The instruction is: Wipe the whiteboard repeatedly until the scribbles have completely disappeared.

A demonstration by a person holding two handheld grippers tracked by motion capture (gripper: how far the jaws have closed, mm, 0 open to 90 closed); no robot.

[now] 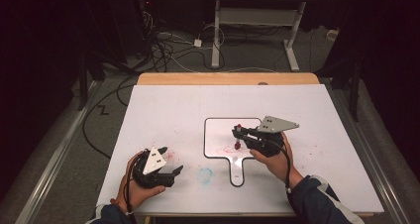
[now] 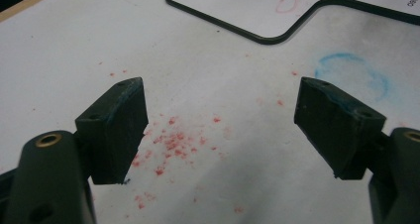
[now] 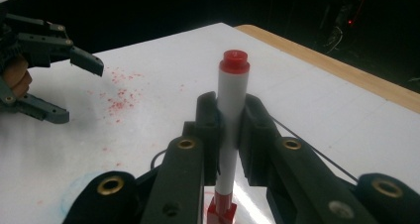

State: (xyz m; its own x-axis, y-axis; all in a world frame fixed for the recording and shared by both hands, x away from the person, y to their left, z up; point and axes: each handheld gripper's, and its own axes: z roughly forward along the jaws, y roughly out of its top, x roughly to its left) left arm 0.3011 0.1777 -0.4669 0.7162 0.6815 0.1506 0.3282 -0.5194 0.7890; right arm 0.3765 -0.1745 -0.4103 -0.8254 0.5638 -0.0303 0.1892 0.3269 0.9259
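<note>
A red whiteboard marker (image 1: 238, 127) stands upright with its lower end down on a small handled whiteboard (image 1: 220, 130) at the table's middle. My right gripper (image 1: 239, 136) is shut on the marker's white barrel (image 3: 233, 110), with the jaws pressed on both sides. Red scribbles (image 1: 229, 148) mark the board beside the tip. At the front left, my left gripper (image 1: 171, 159) rests open just above the white table cover, its jaws wide apart with nothing between them (image 2: 220, 130). The right gripper view also shows the left gripper (image 3: 79, 91), open.
Red specks (image 2: 173, 144) and a blue ring smear (image 2: 354, 73) stain the white cover (image 1: 297, 115). The table's wooden back edge (image 1: 228, 78) shows beyond it. Behind stand another table's legs (image 1: 216, 40) and floor cables (image 1: 168, 50).
</note>
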